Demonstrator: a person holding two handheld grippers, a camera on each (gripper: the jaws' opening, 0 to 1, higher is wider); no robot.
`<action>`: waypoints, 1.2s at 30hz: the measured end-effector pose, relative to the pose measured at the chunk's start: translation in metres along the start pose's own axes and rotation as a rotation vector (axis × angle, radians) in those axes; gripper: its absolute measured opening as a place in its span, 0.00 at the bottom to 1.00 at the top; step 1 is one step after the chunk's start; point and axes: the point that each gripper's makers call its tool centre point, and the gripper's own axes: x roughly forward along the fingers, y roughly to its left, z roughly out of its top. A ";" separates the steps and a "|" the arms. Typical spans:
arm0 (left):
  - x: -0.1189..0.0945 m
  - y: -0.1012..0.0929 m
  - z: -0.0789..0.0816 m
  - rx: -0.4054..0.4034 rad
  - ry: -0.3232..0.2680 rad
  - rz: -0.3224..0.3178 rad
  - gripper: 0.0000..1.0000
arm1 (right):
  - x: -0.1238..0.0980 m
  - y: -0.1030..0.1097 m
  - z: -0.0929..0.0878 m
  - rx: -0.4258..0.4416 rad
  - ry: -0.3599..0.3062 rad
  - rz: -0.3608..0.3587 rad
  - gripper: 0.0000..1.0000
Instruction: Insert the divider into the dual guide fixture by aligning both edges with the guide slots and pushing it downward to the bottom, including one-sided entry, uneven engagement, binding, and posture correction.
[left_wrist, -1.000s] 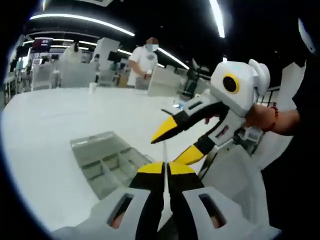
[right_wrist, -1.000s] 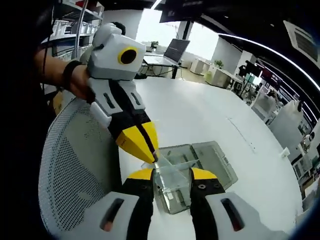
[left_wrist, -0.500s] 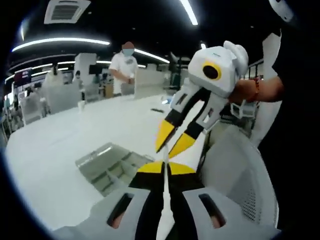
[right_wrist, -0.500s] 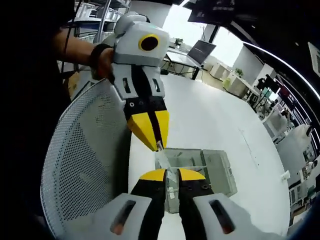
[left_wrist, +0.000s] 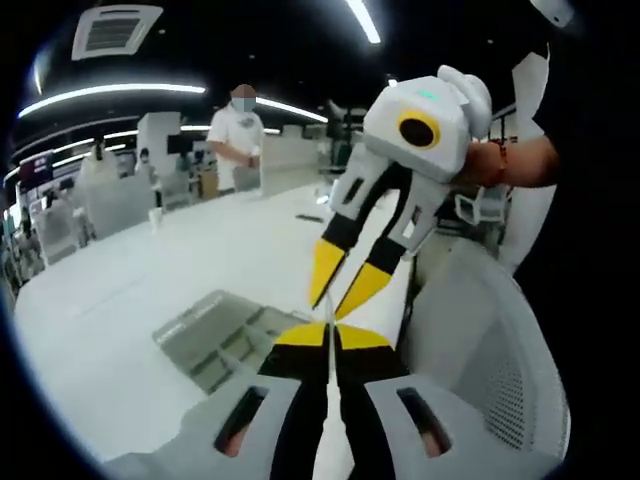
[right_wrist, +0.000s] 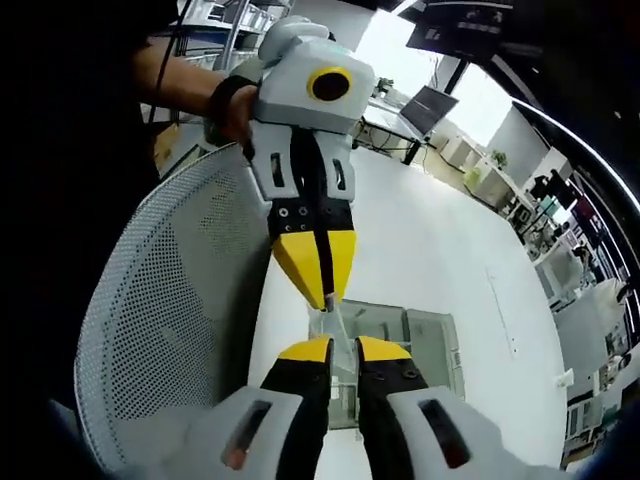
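Long light strips (left_wrist: 110, 92) shine from a dark ceiling in the left gripper view. The white table (left_wrist: 120, 290) looks very bright and a bit washed out. In the right gripper view, strong daylight glares from a window (right_wrist: 455, 85) far back. Straight lines bend near the round edges. Faraway things look soft and blurry.

A broad, smooth white table (left_wrist: 130, 290) carries a clear plastic compartmented tray (left_wrist: 225, 335) lying flat near its edge, with a small white cup (left_wrist: 154, 219) standing well apart toward the far side.
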 end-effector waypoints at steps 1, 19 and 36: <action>0.001 0.001 0.000 0.004 0.002 -0.002 0.00 | 0.000 0.000 -0.002 0.006 0.007 0.008 0.00; 0.004 0.022 -0.009 -0.073 -0.003 0.099 0.04 | 0.007 -0.003 -0.003 0.071 0.067 0.095 0.00; 0.000 0.045 -0.018 -0.127 -0.006 0.176 0.21 | 0.012 -0.028 -0.025 0.230 0.117 0.090 0.00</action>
